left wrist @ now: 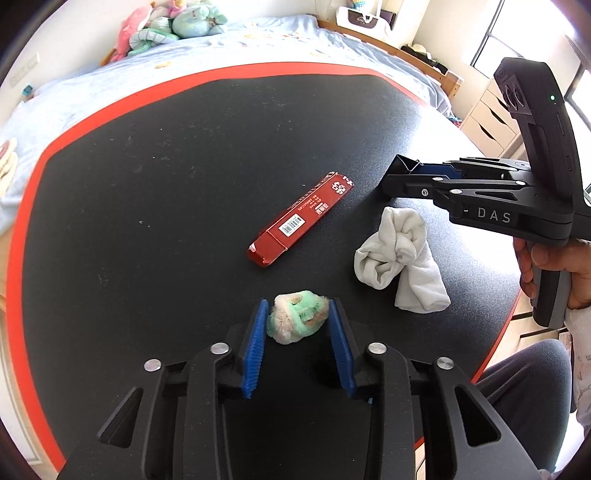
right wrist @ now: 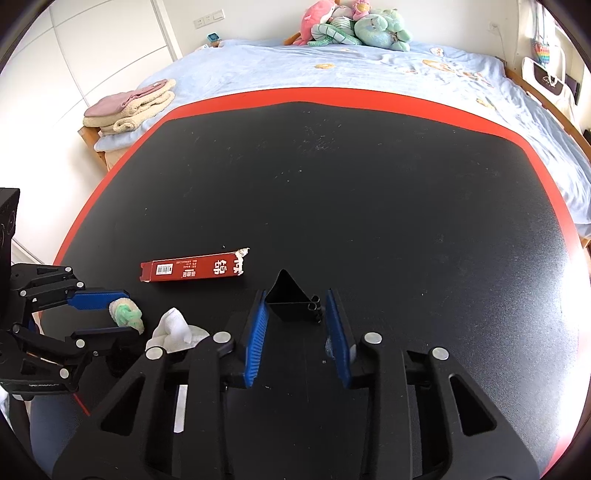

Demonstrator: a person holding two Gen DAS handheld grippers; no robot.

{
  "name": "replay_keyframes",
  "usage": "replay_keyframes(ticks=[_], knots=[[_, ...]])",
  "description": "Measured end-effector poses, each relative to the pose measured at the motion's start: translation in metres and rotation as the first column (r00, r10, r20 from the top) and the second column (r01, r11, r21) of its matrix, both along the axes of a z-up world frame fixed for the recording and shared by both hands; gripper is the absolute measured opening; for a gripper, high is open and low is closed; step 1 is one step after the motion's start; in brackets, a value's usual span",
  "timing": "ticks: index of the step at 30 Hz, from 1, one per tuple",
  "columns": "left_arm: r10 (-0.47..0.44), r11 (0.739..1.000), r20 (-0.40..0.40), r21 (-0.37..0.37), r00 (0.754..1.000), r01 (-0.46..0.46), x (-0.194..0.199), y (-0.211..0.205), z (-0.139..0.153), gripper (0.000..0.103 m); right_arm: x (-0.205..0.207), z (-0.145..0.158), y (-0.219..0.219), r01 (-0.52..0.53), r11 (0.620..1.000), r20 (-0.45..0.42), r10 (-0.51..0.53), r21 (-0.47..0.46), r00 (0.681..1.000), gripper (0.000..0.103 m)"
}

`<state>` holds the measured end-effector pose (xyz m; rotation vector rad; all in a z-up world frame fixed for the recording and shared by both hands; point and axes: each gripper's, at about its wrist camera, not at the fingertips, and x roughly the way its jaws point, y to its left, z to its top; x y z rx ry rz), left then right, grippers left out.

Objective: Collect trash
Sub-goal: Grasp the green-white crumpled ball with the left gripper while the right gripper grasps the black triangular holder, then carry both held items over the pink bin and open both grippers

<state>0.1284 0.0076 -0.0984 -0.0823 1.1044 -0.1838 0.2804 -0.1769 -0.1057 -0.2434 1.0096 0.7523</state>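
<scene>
A green and pink fuzzy ball [left wrist: 298, 320] lies on the black table between the blue pads of my left gripper [left wrist: 297, 308]; the jaws stand apart around it with small gaps. It also shows in the right wrist view [right wrist: 127, 314]. A black binder clip [right wrist: 293, 302] sits between the pads of my right gripper [right wrist: 295, 295], which is open around it; the clip also shows in the left wrist view [left wrist: 404, 164]. A torn red carton [left wrist: 301, 218] lies mid-table. A knotted white sock [left wrist: 400, 256] lies right of the ball.
The black table has a red rim [right wrist: 332, 94]. A bed with blue sheets [right wrist: 369, 70] and plush toys [right wrist: 354, 27] stands behind it. Folded towels [right wrist: 129, 107] lie on the bed's left corner. A white drawer unit [left wrist: 491, 122] stands far right.
</scene>
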Motion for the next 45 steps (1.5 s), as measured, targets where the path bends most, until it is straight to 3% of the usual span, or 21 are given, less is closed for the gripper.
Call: replay_keyframes(ticks=[4,5,18,29,45], knots=[[0.000,1.000,0.004,-0.007,1.000,0.000,-0.001,0.001,-0.001,0.030,0.000,0.001,-0.001,-0.002,1.000,0.008,0.002,0.007,1.000,0.025],[0.003,1.000,0.005,-0.007,1.000,-0.003,0.000,0.002,0.000,0.021,0.000,0.001,-0.001,-0.001,1.000,0.007,0.001,0.009,1.000,0.025],[0.001,1.000,0.055,0.001,0.998,-0.001,-0.014,-0.004,0.025,0.020,-0.031,0.034,-0.018,0.011,1.000,0.049,-0.012,0.027,0.999,0.025],[-0.034,0.999,0.125,0.004,0.992,0.034,-0.054,-0.025,0.065,0.020,-0.105,0.078,-0.059,0.018,0.998,0.083,-0.023,0.061,0.996,0.025],[-0.103,0.994,0.149,-0.007,0.983,0.105,-0.120,-0.068,0.077,0.020,-0.209,0.087,-0.114,0.031,0.999,0.074,-0.033,0.037,0.997,0.025]])
